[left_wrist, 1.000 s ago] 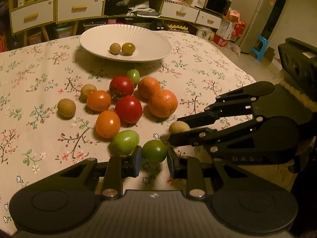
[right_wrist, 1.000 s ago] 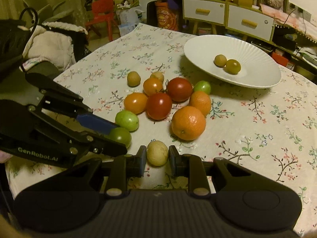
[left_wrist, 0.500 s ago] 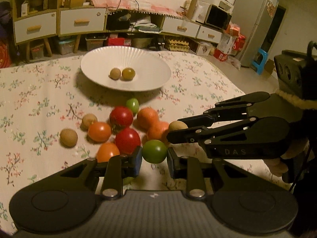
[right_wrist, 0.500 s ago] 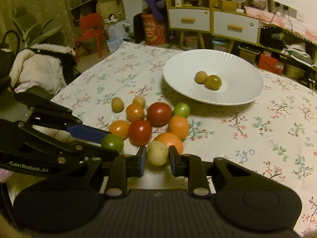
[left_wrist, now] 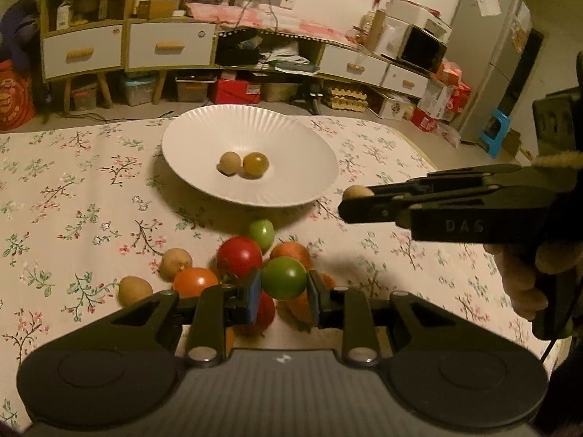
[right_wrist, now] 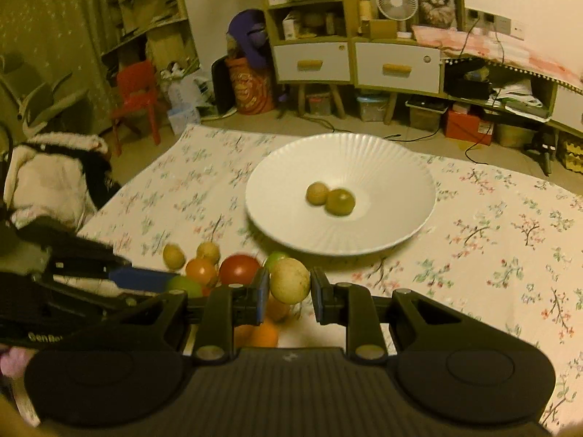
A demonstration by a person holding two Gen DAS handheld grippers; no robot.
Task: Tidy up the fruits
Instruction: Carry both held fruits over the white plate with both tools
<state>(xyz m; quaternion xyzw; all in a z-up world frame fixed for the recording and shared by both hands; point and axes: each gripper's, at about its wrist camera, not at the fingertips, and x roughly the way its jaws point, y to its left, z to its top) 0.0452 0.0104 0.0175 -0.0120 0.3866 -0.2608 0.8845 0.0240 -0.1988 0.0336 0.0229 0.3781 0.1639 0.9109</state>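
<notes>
My left gripper (left_wrist: 284,287) is shut on a green tomato (left_wrist: 284,277), held above a cluster of loose fruit (left_wrist: 238,255) on the floral tablecloth. My right gripper (right_wrist: 289,287) is shut on a pale yellow round fruit (right_wrist: 289,280); in the left wrist view that gripper (left_wrist: 349,200) reaches in from the right, with the yellow fruit (left_wrist: 357,192) at its tip near the plate's right rim. The white ribbed plate (left_wrist: 189,145) lies beyond the cluster and holds two small brownish fruits (left_wrist: 243,163). In the right wrist view the plate (right_wrist: 400,167) is straight ahead.
Red and orange tomatoes, oranges, a small green fruit (left_wrist: 261,232) and two tan fruits (left_wrist: 135,289) lie between the grippers and the plate. The table's far edge (left_wrist: 91,125) runs just behind the plate. Cabinets (left_wrist: 127,45) and floor clutter stand beyond. A jacket (right_wrist: 47,178) lies at the left.
Both grippers have lifted their fruits off the cloth and moved toward the plate. The plate now looks nearer and the fruit cluster has slid under the fingers.
</notes>
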